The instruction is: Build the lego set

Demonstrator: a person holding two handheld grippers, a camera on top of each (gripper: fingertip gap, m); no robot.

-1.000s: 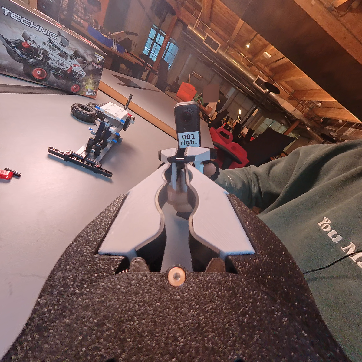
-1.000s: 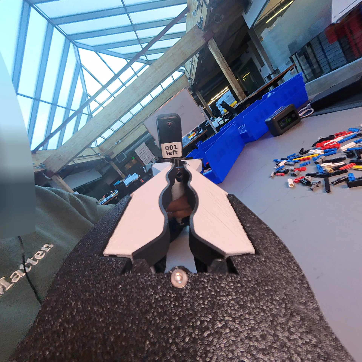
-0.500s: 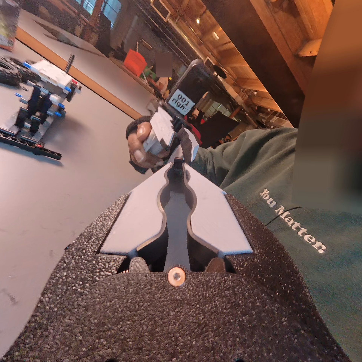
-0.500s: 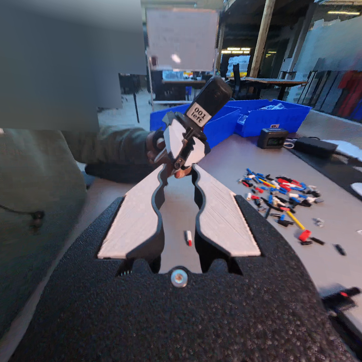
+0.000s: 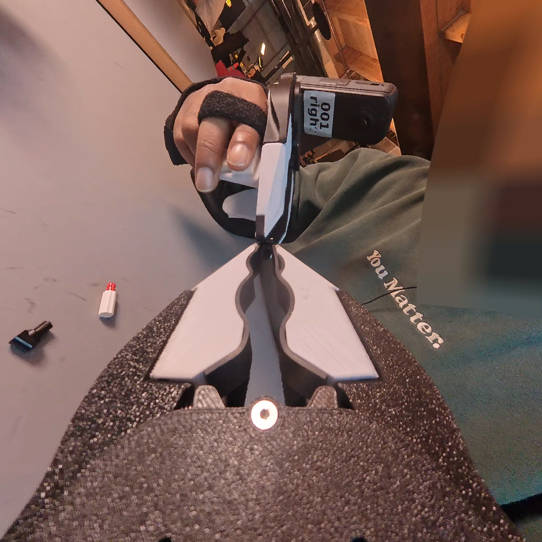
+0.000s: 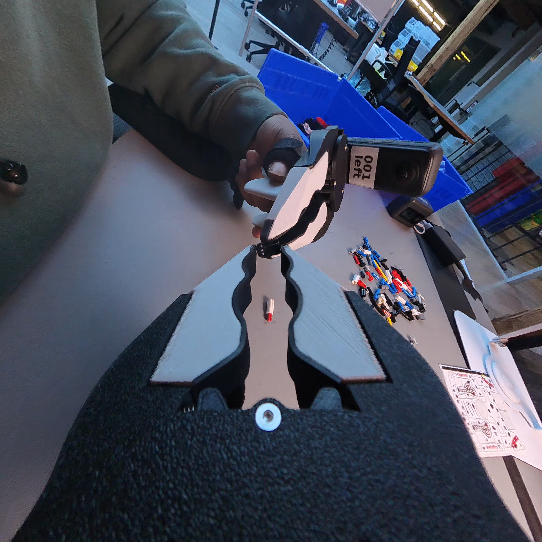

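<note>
Your left hand-held gripper (image 5: 265,249) has its fingertips clenched on a small black lego piece (image 6: 266,250), and your right hand-held gripper (image 6: 267,251) meets it tip to tip above the desk (image 5: 88,176). In the right wrist view the right fingers stand a little apart on either side of that black piece, which the left tips hold; whether the right fingers actually press it you cannot tell from these pictures. Below the gap between the right fingers, a short white pin with a red end (image 6: 269,309) lies on the bare desk; the left wrist view shows the same pin (image 5: 108,299) to the left of your left fingers, and farther left a small black connector (image 5: 30,336) lies apart from it. Your right hand (image 5: 215,129) wraps the right grip with a black strap over one finger, and your left hand (image 6: 264,176) holds the left grip the same way, your green sleeve (image 6: 181,79) resting along the desk edge. To the right, a loose pile of blue, red, black and white lego parts (image 6: 387,287) is spread on the desk, well apart from the grippers, with a printed sheet (image 6: 481,410) nearer the desk's corner. Beyond the pile sit a small black device (image 6: 410,212) and blue bins (image 6: 316,91).
</note>
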